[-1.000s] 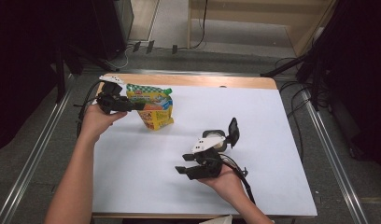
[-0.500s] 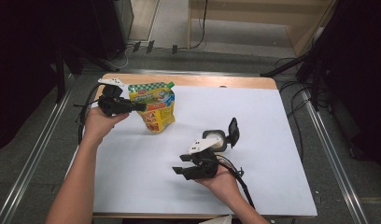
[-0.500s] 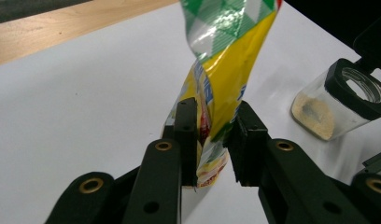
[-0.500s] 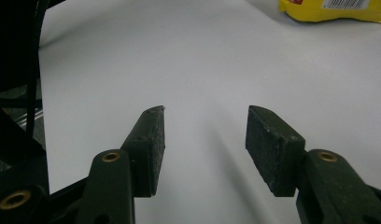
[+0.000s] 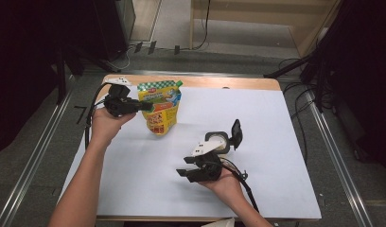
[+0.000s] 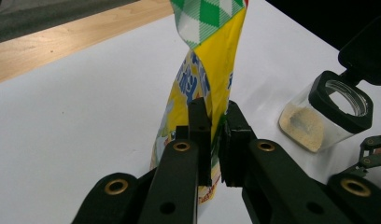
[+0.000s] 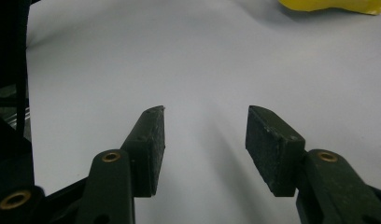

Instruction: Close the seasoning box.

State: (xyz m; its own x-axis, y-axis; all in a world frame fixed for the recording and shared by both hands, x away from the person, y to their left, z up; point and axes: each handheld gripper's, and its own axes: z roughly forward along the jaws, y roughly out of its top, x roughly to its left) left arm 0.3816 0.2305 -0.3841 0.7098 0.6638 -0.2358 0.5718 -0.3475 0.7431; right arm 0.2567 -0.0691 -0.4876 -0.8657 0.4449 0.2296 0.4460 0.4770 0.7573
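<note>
The pouch [image 5: 160,109] is yellow with a green-and-white checked top, blue lettering and an orange panel; the jar [image 6: 326,112] is clear with a black rim over beige powder; the table [image 5: 276,142] is white with a wood edge

No legible text anywhere. Yellow pouch [image 5: 160,111] at far left of table carries blue lettering and small red logo, both too blurred to read.

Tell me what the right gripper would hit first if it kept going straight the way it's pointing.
Probably nothing close: ahead of the open right gripper lies bare white table. The yellow pouch sits far off to one side, though depth is unclear.
</note>
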